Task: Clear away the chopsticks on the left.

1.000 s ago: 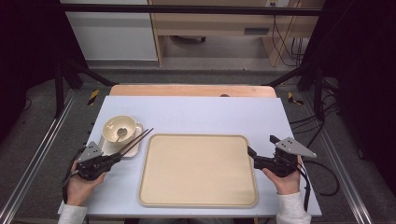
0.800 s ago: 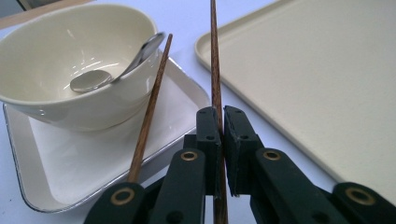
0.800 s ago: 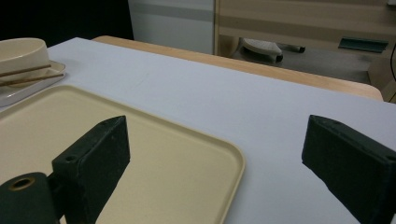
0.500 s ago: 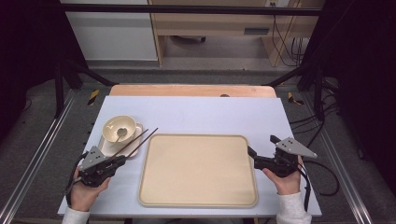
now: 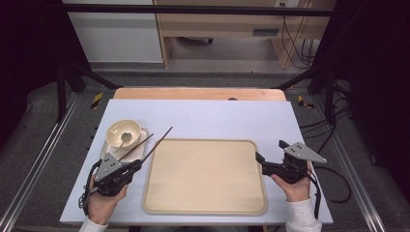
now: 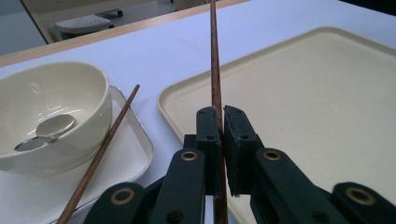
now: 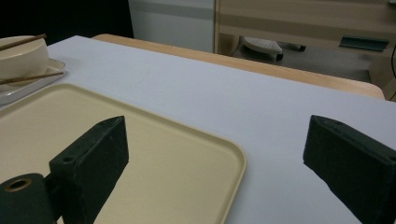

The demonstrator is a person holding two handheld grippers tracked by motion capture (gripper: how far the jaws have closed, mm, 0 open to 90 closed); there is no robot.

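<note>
My left gripper [image 5: 138, 164] is shut on the near end of a dark wooden chopstick [image 5: 158, 141], just left of the beige tray [image 5: 205, 193]. The stick slants up and away, and its tip is by the tray's far left corner. In the left gripper view the pads [image 6: 208, 128] pinch the chopstick [image 6: 215, 65]. A second chopstick [image 6: 105, 149] leans on the small white dish [image 6: 137, 149] beside a cream bowl [image 6: 56, 98] with a metal spoon [image 6: 44, 133] in it. My right gripper [image 5: 270, 151] is open at the tray's right edge, and nothing lies between its jaws [image 7: 219, 154].
The cream bowl [image 5: 123, 133] and white dish [image 5: 141, 145] stand left of the beige tray on the pale blue tabletop [image 5: 217, 118]. A wooden strip [image 5: 193, 93] borders the far edge. Black frame rails run along both sides.
My left gripper has moved right and slightly up with one chopstick in it. That stick has parted from the other one, which stays on the dish. The right gripper has not moved.
</note>
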